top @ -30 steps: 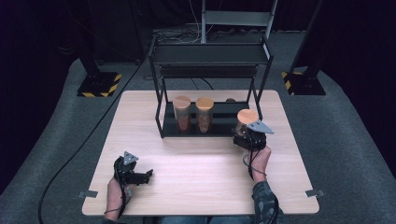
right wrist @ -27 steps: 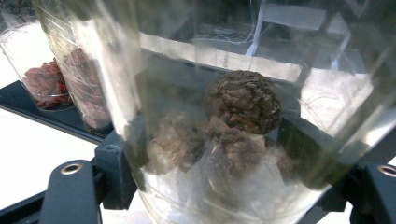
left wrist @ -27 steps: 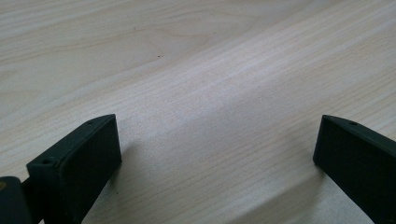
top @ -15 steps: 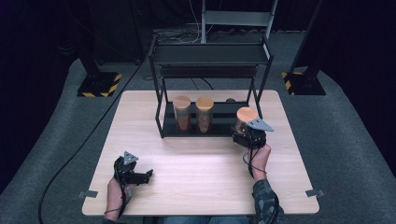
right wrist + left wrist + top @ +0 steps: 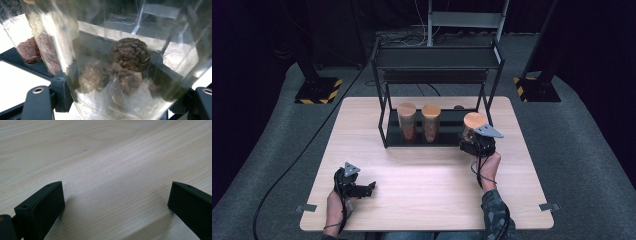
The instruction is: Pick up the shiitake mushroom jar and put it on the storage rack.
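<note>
The right gripper (image 5: pixel 477 143) is clamped on a clear jar (image 5: pixel 130 67) of brown lumps with a wooden lid, held at the right end of the black rack (image 5: pixel 437 60), beside 2 jars (image 5: pixel 418 122) on its lower shelf. The left gripper (image 5: pixel 362 189), well in front of the rack, rests on the table (image 5: pixel 427 185), jaws apart on nothing.

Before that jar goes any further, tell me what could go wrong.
1. The right tool grips the jar low on smooth glass; it could slip or tip.
2. The jar sits close to the rack's right post, so it may knock it going onto the shelf.
3. Two jars already stand on that shelf; a sideways push could bump the nearer one.
</note>
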Motion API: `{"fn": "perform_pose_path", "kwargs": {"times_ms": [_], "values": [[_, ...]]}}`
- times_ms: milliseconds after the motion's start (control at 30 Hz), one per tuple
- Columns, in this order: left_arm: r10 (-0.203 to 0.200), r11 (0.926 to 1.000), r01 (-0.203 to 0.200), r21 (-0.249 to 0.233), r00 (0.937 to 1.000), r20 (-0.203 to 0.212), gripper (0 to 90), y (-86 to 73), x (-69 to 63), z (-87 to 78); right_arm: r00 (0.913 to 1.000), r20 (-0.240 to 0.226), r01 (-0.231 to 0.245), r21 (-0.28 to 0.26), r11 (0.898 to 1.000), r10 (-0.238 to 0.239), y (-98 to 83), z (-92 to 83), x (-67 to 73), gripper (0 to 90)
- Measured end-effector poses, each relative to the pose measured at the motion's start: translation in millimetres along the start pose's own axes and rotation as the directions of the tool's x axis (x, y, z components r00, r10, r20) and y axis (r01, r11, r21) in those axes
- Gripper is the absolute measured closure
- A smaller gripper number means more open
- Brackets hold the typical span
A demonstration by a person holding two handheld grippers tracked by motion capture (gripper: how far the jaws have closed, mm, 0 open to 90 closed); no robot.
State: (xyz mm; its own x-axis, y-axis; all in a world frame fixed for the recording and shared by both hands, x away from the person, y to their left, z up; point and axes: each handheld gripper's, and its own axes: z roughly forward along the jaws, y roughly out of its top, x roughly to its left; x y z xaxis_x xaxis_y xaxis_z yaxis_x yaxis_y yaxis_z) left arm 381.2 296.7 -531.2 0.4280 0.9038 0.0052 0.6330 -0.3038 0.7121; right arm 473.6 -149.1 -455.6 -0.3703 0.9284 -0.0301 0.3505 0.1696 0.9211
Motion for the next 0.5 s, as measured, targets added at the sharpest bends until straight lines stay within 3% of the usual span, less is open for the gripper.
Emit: {"fn": "perform_pose_path", "kwargs": {"times_ms": [500], "values": [[0.000, 1.0000, 0.000, 0.000, 1.0000, 0.000, 0.2, 0.0, 0.0, 0.0, 1.0000, -0.003, 0.000, 0.006, 1.000, 0.000, 5.2, 6.5, 0.2, 24.6]]}}
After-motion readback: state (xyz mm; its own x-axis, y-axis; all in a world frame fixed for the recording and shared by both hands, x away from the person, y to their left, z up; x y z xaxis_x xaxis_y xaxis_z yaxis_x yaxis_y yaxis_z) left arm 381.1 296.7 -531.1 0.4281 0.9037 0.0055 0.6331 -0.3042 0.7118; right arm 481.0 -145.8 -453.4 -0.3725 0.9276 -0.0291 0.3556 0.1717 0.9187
